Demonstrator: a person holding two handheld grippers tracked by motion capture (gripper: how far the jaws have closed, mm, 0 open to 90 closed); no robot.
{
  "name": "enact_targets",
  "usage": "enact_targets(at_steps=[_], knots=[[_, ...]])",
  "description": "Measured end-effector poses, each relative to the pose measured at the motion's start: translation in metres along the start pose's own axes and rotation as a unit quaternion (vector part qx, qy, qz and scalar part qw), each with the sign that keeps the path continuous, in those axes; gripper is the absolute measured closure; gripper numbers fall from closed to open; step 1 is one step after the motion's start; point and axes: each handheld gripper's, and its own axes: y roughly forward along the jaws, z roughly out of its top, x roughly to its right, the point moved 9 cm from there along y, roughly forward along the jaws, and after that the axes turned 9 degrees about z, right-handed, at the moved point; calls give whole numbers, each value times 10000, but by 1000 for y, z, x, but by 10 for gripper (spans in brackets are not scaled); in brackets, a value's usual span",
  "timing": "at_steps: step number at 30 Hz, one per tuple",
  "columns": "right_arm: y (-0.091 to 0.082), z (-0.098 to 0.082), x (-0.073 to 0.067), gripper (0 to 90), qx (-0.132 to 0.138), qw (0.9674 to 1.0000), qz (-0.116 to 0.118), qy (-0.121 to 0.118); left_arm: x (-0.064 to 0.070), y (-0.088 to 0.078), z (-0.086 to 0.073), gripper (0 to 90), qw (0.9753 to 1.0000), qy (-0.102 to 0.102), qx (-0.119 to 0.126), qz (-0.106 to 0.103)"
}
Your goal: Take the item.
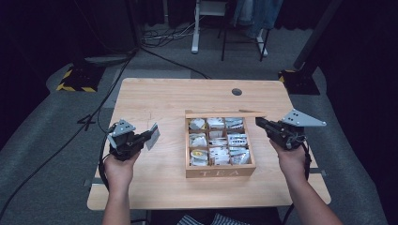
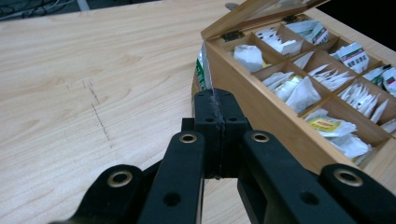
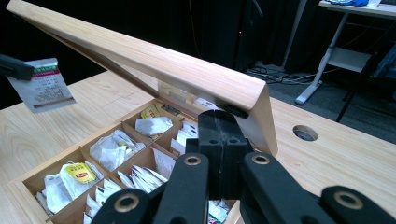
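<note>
Left gripper (image 1: 149, 136) at left-centre of the high view, jaws clamped on a tea sachet (image 1: 152, 136), pinched by one edge and held above the table (image 1: 141, 98), just left of the tea box (image 1: 220, 171). In the left gripper view, sachet (image 2: 204, 70) seen edge-on, sticking up from the closed jaws, close beside the box's outer wall (image 2: 261, 112). Sachet judged very light, thin foil-paper, floppy and a bit slick; easily creased or torn, so best pinched near an edge or corner with a flat, modest squeeze, as now. Centre of the high view: open box with compartments full of white sachets, lid (image 1: 225, 113) raised at the far side. Right of centre: right gripper (image 1: 259, 122), jaws closed with nothing seen between them, tips at the lid's right end, likely propping it; true contact hard to confirm. In the right gripper view, lid (image 3: 154, 60) slanting across the upper frame just above the shut jaws, held sachet (image 3: 41, 85) in the upper left, a yellow-tagged bag (image 3: 80, 173) in a compartment at lower left. Lid judged stiff wood, hinged, light enough to hold by its edge.
</note>
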Motion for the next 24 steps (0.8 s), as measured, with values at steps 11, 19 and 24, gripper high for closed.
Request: enact_targets(at_steps=[11,19,24], knots=[[1,-2,1,900,-6,10000,20,40,-13,19,-15,894,9994,-245,55,226],[1,-2,1,900,-6,10000,27,49,-10,33,-23,893,9995,-273,-28,170],[1,-2,1,899,-13,10000,31,51,-10,43,-30,893,9992,-396,-97,54]])
